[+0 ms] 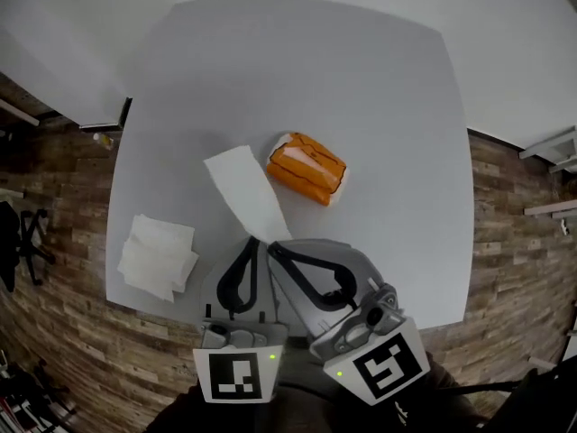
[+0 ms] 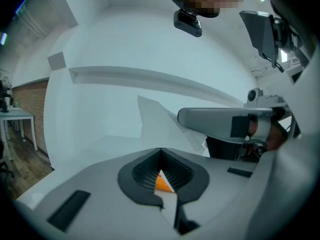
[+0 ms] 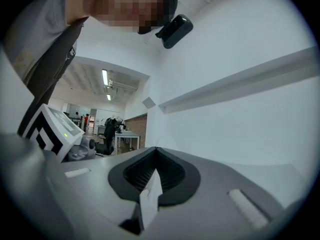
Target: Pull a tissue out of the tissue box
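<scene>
An orange tissue pack [image 1: 306, 168] lies near the middle of the white table [image 1: 379, 97]. A white tissue [image 1: 245, 192] stretches from beside the pack's left end down to my two grippers, which are raised close under the head camera. The left gripper [image 1: 260, 240] and right gripper [image 1: 273, 244] meet at the tissue's near corner. In the right gripper view the jaws [image 3: 156, 150] are shut on a strip of tissue [image 3: 150, 200]. The left gripper [image 2: 161, 150] is also shut, with a white sliver of tissue [image 2: 168, 198] between its jaws and the orange pack [image 2: 162, 182] showing through the gap.
A loose pile of pulled tissues [image 1: 158, 255] lies at the table's front left. The table's front edge runs just ahead of the grippers. Wood floor surrounds the table, with a black chair [image 1: 22, 233] at the left and shelving [image 1: 554, 147] at the right.
</scene>
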Available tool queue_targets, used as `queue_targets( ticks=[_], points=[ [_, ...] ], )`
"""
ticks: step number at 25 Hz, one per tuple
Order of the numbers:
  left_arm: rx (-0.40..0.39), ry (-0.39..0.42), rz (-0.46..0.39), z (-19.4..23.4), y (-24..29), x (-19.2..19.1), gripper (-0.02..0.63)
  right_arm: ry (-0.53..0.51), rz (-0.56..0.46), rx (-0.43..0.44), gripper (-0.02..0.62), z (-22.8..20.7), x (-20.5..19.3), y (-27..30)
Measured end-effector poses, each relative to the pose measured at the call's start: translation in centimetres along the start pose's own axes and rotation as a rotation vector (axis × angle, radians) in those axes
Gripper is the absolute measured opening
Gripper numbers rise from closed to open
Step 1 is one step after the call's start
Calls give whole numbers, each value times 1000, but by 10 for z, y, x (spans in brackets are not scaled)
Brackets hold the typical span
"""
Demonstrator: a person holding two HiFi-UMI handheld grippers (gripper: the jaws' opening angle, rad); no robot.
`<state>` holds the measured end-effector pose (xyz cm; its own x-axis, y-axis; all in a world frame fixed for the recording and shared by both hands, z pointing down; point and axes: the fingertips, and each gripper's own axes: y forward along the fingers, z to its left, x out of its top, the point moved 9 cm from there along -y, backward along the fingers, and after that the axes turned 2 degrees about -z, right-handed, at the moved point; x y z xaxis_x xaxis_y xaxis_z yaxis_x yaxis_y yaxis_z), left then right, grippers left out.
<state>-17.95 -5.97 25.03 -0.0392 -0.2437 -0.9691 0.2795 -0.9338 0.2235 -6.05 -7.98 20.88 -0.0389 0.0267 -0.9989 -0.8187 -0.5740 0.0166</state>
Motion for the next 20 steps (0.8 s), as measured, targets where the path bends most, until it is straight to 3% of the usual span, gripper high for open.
queue_targets(
  ticks=[6,14,20],
  points=[
    [53,26,-63,6,-77,12,0,1,-5,-11,5,43,20,-16],
    [213,23,-99,8,-128,31,0,36,-21,60,5,59,30,-11],
    [349,4,-98,47,-178,15,0,23,-33,104,5,94,17,29]
  ],
)
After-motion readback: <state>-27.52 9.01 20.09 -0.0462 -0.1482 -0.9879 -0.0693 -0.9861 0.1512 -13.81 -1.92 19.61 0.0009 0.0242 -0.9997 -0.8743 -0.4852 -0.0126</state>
